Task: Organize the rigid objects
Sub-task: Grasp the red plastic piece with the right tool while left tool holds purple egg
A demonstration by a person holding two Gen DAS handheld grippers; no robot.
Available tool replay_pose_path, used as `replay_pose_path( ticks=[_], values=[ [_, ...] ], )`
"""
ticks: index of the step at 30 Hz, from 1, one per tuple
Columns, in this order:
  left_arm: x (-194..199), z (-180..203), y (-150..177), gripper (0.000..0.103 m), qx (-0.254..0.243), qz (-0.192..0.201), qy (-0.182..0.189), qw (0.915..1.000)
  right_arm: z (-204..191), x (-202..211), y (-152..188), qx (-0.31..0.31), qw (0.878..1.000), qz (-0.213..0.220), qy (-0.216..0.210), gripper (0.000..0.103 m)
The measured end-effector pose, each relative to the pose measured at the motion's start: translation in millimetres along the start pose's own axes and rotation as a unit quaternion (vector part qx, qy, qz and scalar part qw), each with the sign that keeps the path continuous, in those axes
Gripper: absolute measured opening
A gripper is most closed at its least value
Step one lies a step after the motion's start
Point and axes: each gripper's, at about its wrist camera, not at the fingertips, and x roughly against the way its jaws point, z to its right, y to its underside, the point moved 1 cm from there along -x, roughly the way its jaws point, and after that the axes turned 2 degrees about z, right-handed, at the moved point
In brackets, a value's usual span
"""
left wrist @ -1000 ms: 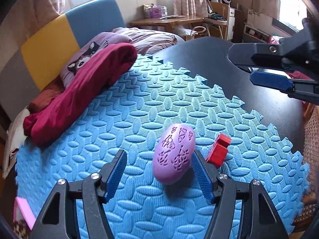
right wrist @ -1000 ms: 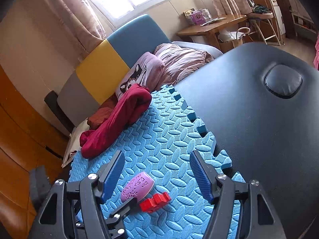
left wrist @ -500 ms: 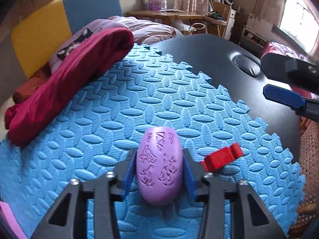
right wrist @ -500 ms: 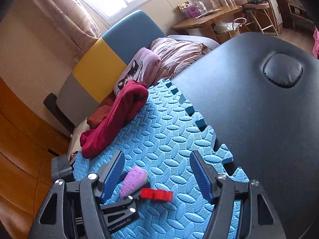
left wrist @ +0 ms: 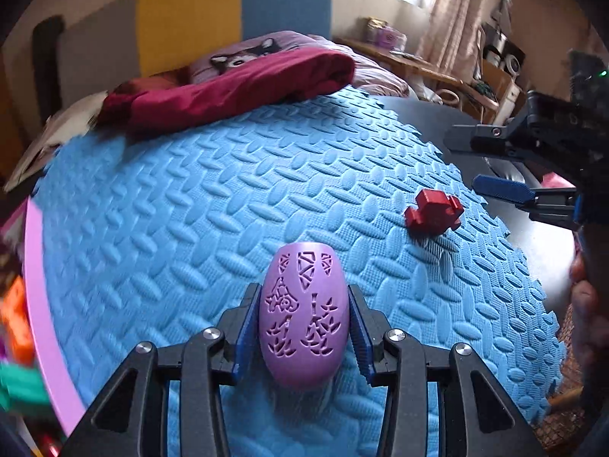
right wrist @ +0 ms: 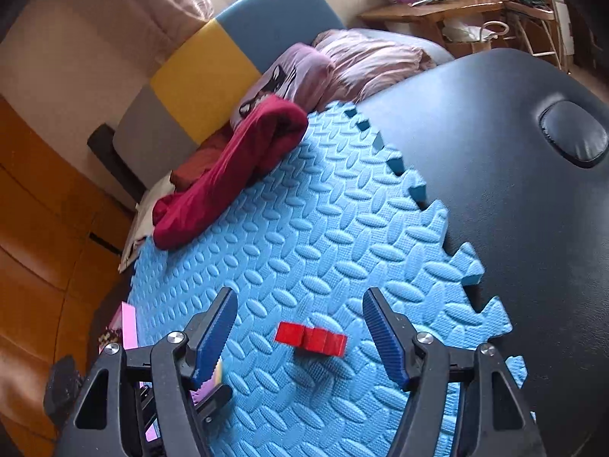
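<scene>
My left gripper [left wrist: 302,335] is shut on a purple egg-shaped shell with cut-out patterns [left wrist: 303,316], held over the blue foam mat [left wrist: 228,205]. A red block piece [left wrist: 432,213] lies on the mat to the right of it. In the right wrist view the red block [right wrist: 310,338] lies on the mat between the blue fingers of my right gripper [right wrist: 300,337], which is open and above it. The right gripper also shows at the right edge of the left wrist view [left wrist: 506,167].
A dark red cloth [left wrist: 228,87] lies along the mat's far edge by pillows. The black padded table [right wrist: 514,175] extends right of the mat [right wrist: 304,228]. A pink tray rim [left wrist: 42,304] with colourful items is at the left. A wooden desk [right wrist: 437,11] stands behind.
My left gripper closed on the purple shell and carried it left, away from the red block. My right gripper came over the red block, still open.
</scene>
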Motion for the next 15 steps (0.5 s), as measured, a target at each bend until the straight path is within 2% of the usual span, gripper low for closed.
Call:
replay_pose_path(
  ticks=[2, 7, 15],
  values=[
    [6.5, -6.6, 9.3, 0.044, 0.017, 0.007, -0.008, 0.9998, -4.0, -3.4, 2.6, 0.012, 1.000, -0.006, 0.006, 0.071],
    [10.4, -9.7, 17.7, 0.044, 0.019, 0.025, -0.017, 0.9993, -12.2, -15.8, 8.6, 0.040, 0.998, -0.028, 0.025, 0.073],
    [9.6, -8.4, 19.2, 0.044, 0.020, 0.026, -0.017, 0.9993, -25.8, -27.4, 17.6, 0.095, 0.992, -0.035, 0.070, 0.073]
  ],
)
